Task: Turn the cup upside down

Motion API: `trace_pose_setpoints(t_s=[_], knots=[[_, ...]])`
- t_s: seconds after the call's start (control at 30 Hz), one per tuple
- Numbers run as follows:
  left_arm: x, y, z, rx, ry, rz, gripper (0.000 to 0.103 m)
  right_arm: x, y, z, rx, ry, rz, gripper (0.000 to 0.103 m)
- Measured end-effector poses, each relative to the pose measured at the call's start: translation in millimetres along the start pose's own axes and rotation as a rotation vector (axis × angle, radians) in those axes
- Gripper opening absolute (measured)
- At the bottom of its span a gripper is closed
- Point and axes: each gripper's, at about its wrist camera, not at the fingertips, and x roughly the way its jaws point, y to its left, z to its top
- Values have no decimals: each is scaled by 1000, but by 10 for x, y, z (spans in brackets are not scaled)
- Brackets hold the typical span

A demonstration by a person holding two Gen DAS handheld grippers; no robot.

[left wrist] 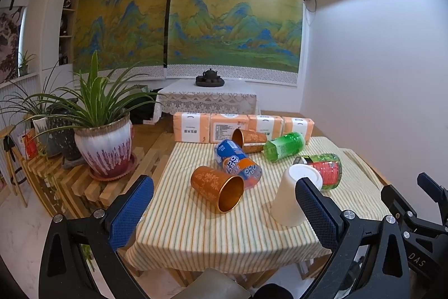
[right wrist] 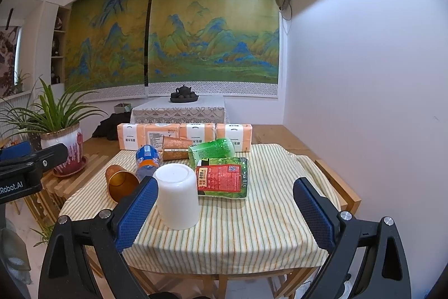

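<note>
Nearest, both grippers hang above the near edge of the worktop, which is covered by a striped cloth that drapes over that edge. The left gripper has its jaws spread wide and holds nothing; the right gripper is likewise wide open and empty.

The white cup stands upside down on the cloth, base up, rim on the cloth, near the front and left of centre in the right wrist view. It sits just beside the right gripper's left finger; whether they touch is unclear. To its right a broad strip of bare cloth runs to the worktop's right edge, where the cloth bunches over the wooden frame.

Just left of the white cup, an orange metal cup lies on its side, mouth towards the camera. Behind it lies a blue-and-orange bottle, and behind the white cup a green bottle with a red label on its side, close to the cup.

Farther back lie a second orange cup and a green bottle, then a row of tissue packs along the far edge. A potted plant stands on a slatted bench off the left edge.
</note>
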Motion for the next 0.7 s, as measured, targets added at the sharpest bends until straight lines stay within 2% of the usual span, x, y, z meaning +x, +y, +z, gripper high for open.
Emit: trace_pose_setpoints(t_s=[0.7], knots=[[58, -23, -16, 19, -4, 4, 103, 99, -15, -44, 0, 23, 0, 96]])
